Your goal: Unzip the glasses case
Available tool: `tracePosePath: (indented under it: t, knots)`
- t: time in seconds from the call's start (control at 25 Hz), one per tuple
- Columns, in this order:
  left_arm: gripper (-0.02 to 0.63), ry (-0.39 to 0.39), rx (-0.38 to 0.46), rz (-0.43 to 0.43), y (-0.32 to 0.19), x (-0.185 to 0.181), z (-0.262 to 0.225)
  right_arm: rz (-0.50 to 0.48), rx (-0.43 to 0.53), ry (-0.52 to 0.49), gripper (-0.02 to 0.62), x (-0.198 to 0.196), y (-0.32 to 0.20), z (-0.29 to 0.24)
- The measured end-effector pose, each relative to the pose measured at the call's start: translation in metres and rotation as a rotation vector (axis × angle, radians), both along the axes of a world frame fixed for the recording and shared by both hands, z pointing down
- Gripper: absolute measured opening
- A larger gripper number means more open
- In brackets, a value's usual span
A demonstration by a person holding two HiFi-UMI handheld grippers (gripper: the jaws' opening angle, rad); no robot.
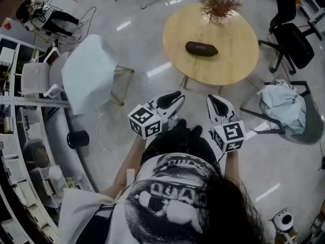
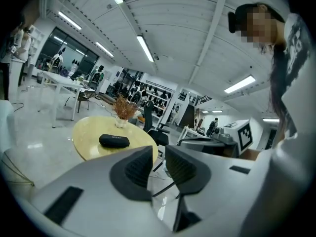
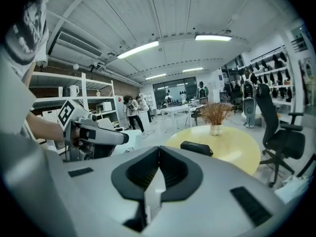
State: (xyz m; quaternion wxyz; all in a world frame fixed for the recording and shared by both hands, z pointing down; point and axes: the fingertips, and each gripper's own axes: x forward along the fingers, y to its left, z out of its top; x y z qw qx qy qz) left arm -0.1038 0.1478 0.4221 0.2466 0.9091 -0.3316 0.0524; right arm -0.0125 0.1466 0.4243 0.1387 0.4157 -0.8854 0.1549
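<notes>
A black zipped glasses case (image 1: pixel 201 49) lies on the round wooden table (image 1: pixel 228 65), well ahead of both grippers. I hold both grippers in the air in front of my body, over the floor and short of the table. My left gripper (image 1: pixel 179 97) has its jaws a narrow gap apart with nothing between them (image 2: pixel 159 156). The pads of my right gripper (image 1: pixel 215 100) meet with nothing in them (image 3: pixel 159 153). The glasses case (image 2: pixel 114 140) shows beyond the left jaws, and in the right gripper view the glasses case (image 3: pixel 196 148) lies on the table (image 3: pixel 232 152).
A vase of dried branches (image 1: pixel 218 4) stands at the table's far edge. A black office chair (image 1: pixel 293 43) and a chair with cloth on it (image 1: pixel 285 110) stand to the right. A white-covered chair (image 1: pixel 89 72), a black bin (image 1: pixel 77 139) and shelving (image 1: pixel 20 151) are on the left.
</notes>
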Motion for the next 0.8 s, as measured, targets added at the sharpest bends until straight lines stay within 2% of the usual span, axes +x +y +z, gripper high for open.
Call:
tracePosePath:
  t: [0.16, 0.44, 0.8]
  knots:
    - [0.034, -0.024, 0.017, 0.039, -0.006, 0.003, -0.004, 0.026, 0.017, 0.02, -0.012, -0.001, -0.008, -0.003]
    - [0.02, -0.052, 0.043, 0.112, -0.008, 0.007, -0.008, 0.054, 0.04, 0.008, -0.012, -0.011, -0.01, -0.013]
    - [0.018, -0.054, 0.048, 0.125, -0.003, -0.003, -0.008, 0.045, 0.051, 0.03, -0.012, -0.026, -0.007, -0.016]
